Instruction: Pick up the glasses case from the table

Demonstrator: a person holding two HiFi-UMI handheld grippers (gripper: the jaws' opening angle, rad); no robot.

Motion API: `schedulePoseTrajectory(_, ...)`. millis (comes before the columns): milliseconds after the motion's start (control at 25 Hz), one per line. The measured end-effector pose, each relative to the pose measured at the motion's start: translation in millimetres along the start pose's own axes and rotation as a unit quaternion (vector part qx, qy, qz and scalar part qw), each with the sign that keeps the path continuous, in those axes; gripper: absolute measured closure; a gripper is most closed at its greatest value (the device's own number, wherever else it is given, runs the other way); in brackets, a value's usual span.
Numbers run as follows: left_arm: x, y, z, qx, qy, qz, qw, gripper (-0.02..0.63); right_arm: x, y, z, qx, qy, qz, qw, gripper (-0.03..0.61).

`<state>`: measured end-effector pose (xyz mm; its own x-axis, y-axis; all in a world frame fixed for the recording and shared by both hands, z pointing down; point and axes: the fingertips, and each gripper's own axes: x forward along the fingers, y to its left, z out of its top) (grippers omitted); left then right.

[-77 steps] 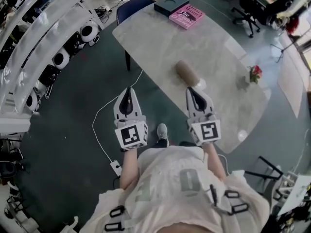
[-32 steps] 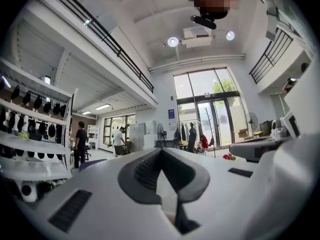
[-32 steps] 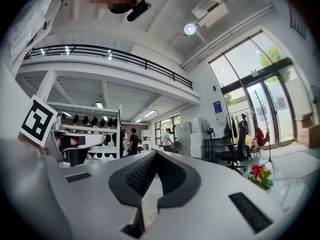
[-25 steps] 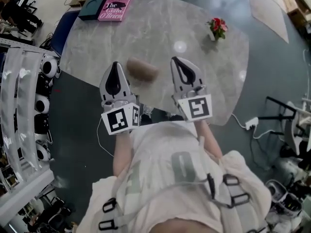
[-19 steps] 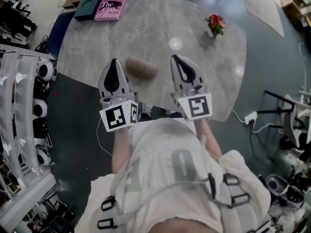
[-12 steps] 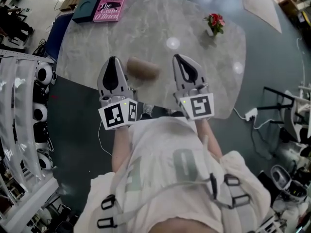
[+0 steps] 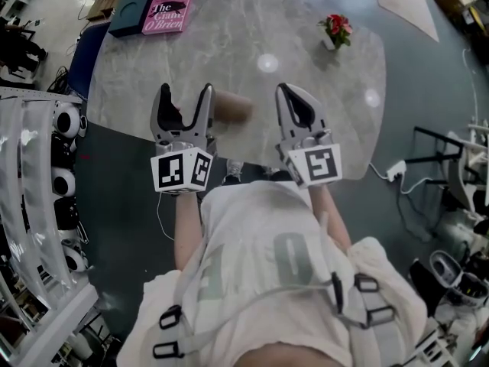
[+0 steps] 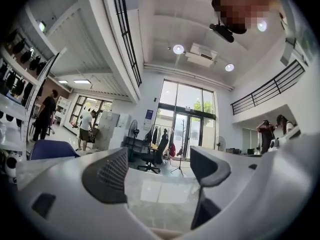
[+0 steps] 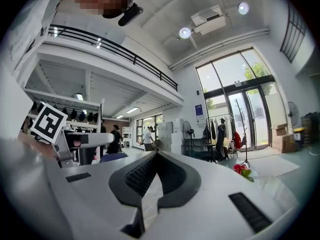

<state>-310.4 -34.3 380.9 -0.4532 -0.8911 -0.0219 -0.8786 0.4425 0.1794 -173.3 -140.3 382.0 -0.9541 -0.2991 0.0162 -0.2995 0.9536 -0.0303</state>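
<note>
The glasses case (image 7: 231,107), a brown rounded tube, lies on the marble table (image 7: 306,60) near its front edge. It rests between my two grippers, just right of the left one. My left gripper (image 7: 184,95) is level and open. Its jaws have just been opening, with nothing between them. In the left gripper view only bare tabletop shows between that gripper's (image 8: 160,171) pads, and the case is out of that view. My right gripper (image 7: 290,98) is shut and empty to the case's right, and its closed fingertips (image 9: 152,159) show in the right gripper view.
A pink book (image 7: 170,8) and a dark flat box (image 7: 128,15) lie at the table's far left corner. A small vase of red flowers (image 7: 335,29) stands far right. A blue chair (image 7: 79,56) sits left of the table. White racks (image 7: 30,174) line the left side.
The left gripper's jaws, shut in the earlier frames, now stand wide apart. That gripper has shifted slightly toward the table beside the case. The right gripper has stayed shut and in place.
</note>
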Motion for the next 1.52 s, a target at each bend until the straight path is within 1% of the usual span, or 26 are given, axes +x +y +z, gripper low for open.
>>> schedulePoseTrajectory(160, -1.8, -1.4, 3.0, -0.037, -0.011, -0.023, 0.999, 0.245, -2.6, 3.9, -2.4, -0.001, 0.003, -0.003, 1.0, 0.577)
schedulePoseTrajectory(480, 0.5, 0.4, -0.1, -0.069, -0.022, -0.047, 0.9963, 0.245, -7.7, 8.3, -5.6, -0.001, 0.008, -0.007, 1.0, 0.577)
schedulePoseTrajectory(560, 1.9, -3.2, -2.4, -0.073, -0.014, -0.063, 0.9953, 0.245, -7.4, 6.7, -6.8, 0.001, 0.011, -0.01, 1.0, 0.577)
schedulePoseTrajectory(640, 3.2, -10.3, -4.8, -0.071, 0.001, -0.096, 0.9928, 0.247, -6.9, 5.9, -7.6, 0.0, 0.013, -0.013, 1.0, 0.577)
schedulePoseTrajectory(720, 5.6, -16.9, -4.8, -0.056, 0.017, -0.133, 0.9894, 0.247, -6.9, 6.4, -7.3, -0.001, 0.012, -0.014, 1.0, 0.577)
schedulePoseTrajectory(760, 8.2, -18.3, -3.7, -0.036, 0.023, -0.145, 0.9884, 0.247, -7.2, 7.2, -6.5, 0.002, 0.01, -0.012, 1.0, 0.577)
schedulePoseTrajectory(840, 15.5, -21.4, -0.1, 0.028, 0.033, -0.166, 0.9851, 0.247, -8.2, 9.5, -4.1, 0.013, 0.006, -0.004, 1.0, 0.577)
schedulePoseTrajectory(880, 19.1, -25.0, 1.5, 0.067, 0.04, -0.182, 0.9803, 0.247, -8.9, 10.4, -3.3, 0.017, 0.004, 0.0, 1.0, 0.577)
schedulePoseTrajectory(920, 22.2, -30.2, 2.0, 0.103, 0.048, -0.203, 0.9725, 0.247, -9.8, 10.5, -3.3, 0.019, 0.003, 0.002, 1.0, 0.577)
schedulePoseTrajectory(960, 24.9, -36.2, 0.9, 0.136, 0.059, -0.229, 0.962, 0.247, -10.9, 9.6, -4.8, 0.015, 0.003, 0.003, 1.0, 0.577)
schedulePoseTrajectory(1000, 26.8, -42.5, -2.1, 0.168, 0.073, -0.257, 0.949, 0.247, -12.3, 7.8, -7.8, 0.007, 0.006, 0.002, 1.0, 0.577)
schedulePoseTrajectory(1040, 28.0, -48.5, -6.4, 0.202, 0.087, -0.285, 0.9328, 0.247, -14.0, 5.4, -11.6, -0.003, 0.011, -0.001, 1.0, 0.577)
schedulePoseTrajectory(1120, 28.4, -59.3, -16.9, 0.271, 0.117, -0.338, 0.8937, 0.246, -16.7, 2.1, -16.0, -0.01, 0.017, -0.007, 1.0, 0.577)
schedulePoseTrajectory(1160, 27.9, -63.2, -23.0, 0.3, 0.131, -0.36, 0.8738, 0.245, -17.6, 1.2, -16.3, -0.009, 0.018, -0.01, 1.0, 0.577)
schedulePoseTrajectory(1200, 27.2, -66.2, -29.7, 0.323, 0.142, -0.38, 0.8554, 0.245, -18.6, 0.2, -16.2, -0.008, 0.018, -0.013, 1.0, 0.577)
schedulePoseTrajectory(1280, 26.0, -71.8, -45.0, 0.361, 0.156, -0.412, 0.8216, 0.245, -21.8, -2.8, -15.6, -0.002, 0.018, -0.019, 1.0, 0.577)
schedulePoseTrajectory(1400, 23.9, -74.3, -71.6, 0.407, 0.188, -0.454, 0.7699, 0.245, -24.9, -3.3, -12.1, 0.015, 0.019, -0.027, 0.999, 0.577)
schedulePoseTrajectory(1480, 19.5, -67.6, -94.6, 0.417, 0.235, -0.482, 0.7335, 0.244, -25.8, -2.8, -13.8, 0.015, 0.02, -0.029, 0.999, 0.577)
schedulePoseTrajectory(1520, 16.3, -62.9, -107.3, 0.419, 0.264, -0.497, 0.7129, 0.239, -26.1, -2.1, -15.1, 0.014, 0.021, -0.027, 0.999, 0.577)
